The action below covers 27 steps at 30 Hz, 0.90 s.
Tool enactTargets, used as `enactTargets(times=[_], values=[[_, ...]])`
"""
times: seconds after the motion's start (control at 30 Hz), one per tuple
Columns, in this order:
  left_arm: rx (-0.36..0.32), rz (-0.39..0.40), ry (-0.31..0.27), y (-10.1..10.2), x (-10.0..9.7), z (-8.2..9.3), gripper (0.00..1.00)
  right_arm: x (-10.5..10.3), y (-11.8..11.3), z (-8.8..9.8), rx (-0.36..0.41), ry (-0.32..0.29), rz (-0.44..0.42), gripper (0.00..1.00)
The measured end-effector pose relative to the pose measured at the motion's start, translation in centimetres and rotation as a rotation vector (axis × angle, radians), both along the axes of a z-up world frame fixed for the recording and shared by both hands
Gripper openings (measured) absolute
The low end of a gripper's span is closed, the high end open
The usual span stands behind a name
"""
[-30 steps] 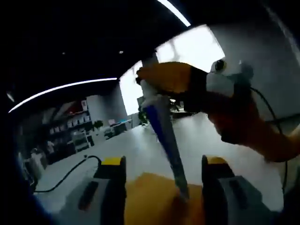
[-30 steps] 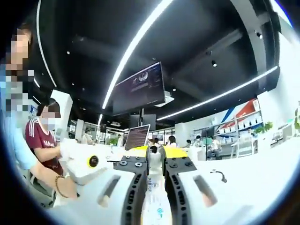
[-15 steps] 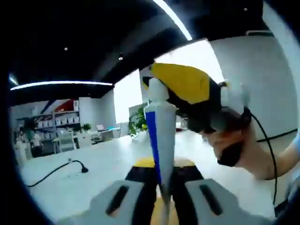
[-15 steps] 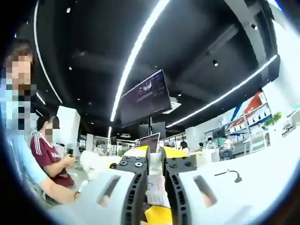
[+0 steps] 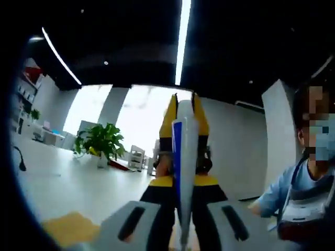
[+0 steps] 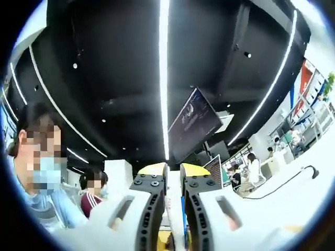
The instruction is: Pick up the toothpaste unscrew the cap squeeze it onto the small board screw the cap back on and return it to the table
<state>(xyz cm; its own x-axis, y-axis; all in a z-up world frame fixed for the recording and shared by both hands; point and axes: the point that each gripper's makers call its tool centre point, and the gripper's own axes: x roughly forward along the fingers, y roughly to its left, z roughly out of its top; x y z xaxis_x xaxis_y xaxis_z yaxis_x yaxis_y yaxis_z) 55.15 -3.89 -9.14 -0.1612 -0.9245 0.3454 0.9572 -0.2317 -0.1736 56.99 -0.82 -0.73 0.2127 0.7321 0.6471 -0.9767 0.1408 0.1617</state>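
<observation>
Left gripper view: left hand-held gripper [image 5: 180,209] now clamps the white-and-blue toothpaste tube [image 5: 183,157]; right hand-held gripper [image 6: 171,209] has swung onto its top, pinching it, apparently ready for unscrewing

From my left gripper view I see a white table [image 5: 68,188] with a potted plant [image 5: 100,144] standing toward its far edge, a black cable [image 5: 20,159] at one side, and a yellow board [image 5: 70,228] near me.

readable text: none | hanging screen [image 6: 194,124]: print too blurred
</observation>
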Motion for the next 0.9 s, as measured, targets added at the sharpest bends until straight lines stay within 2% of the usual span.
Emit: enactTargets(times=[0.07, 0.17, 0.27, 0.37, 0.43, 0.47, 0.5, 0.53, 0.57, 0.6, 0.63, 0.67, 0.7, 0.83, 0.9], values=[[-0.015, -0.056, 0.006, 0.2, -0.6, 0.1, 0.08, -0.4, 0.3, 0.0, -0.005, -0.009, 0.007, 0.1], [-0.011, -0.09, 0.0, 0.5, -0.8, -0.2, 0.09, -0.9, 1.0, -0.2, -0.042, -0.031, -0.006, 0.1], [0.054, -0.13, -0.005, 0.5, -0.9, -0.6, 0.09, -0.7, 1.0, -0.3, -0.057, -0.036, -0.029, 0.1], [0.099, -0.085, -0.045, 0.1, -0.7, -0.6, 0.09, -0.7, 0.6, -0.1, -0.064, -0.052, -0.066, 0.1], [0.105, -0.053, -0.051, -0.4, -0.7, -0.7, 0.09, -0.7, 0.6, 0.0, -0.078, -0.07, -0.09, 0.1], [0.11, -0.012, -0.067, -0.6, -0.3, -0.9, 0.1, -0.6, 0.7, -0.1, -0.091, -0.078, -0.108, 0.1], [0.099, 0.074, -0.094, -0.9, 0.4, -1.0, 0.11, -0.3, 0.8, -0.4, -0.116, -0.086, -0.151, 0.1], [0.099, 0.108, -0.1, -0.9, 0.8, -1.1, 0.13, 0.0, 0.8, -0.6, -0.133, -0.088, -0.18, 0.1], [0.121, 0.23, -0.126, -0.9, 2.0, -1.4, 0.18, 0.6, 0.7, -0.9, -0.16, -0.086, -0.232, 0.1], [0.148, 0.303, -0.133, -0.8, 3.0, -1.6, 0.21, 0.8, 0.6, -0.9, -0.164, -0.085, -0.252, 0.1], [0.198, 0.376, -0.22, -0.5, 3.6, -2.0, 0.23, 1.3, 0.3, -1.0, -0.175, -0.085, -0.303, 0.1], [0.218, 0.426, -0.26, -0.2, 3.9, -2.1, 0.28, 1.5, 0.1, -1.1, -0.182, -0.087, -0.329, 0.1], [0.214, 0.52, -0.276, 0.4, 4.6, -1.7, 0.32, 1.9, -0.3, -1.0, -0.182, -0.088, -0.376, 0.1], [0.175, 0.654, -0.302, 1.3, 4.8, -0.6, 0.51, 2.6, -1.4, -1.0, -0.197, -0.091, -0.486, 0.1], [0.204, 0.719, -0.336, 1.1, 5.0, -0.7, 0.53, 3.2, -1.7, -1.3, -0.224, -0.092, -0.556, 0.1]])
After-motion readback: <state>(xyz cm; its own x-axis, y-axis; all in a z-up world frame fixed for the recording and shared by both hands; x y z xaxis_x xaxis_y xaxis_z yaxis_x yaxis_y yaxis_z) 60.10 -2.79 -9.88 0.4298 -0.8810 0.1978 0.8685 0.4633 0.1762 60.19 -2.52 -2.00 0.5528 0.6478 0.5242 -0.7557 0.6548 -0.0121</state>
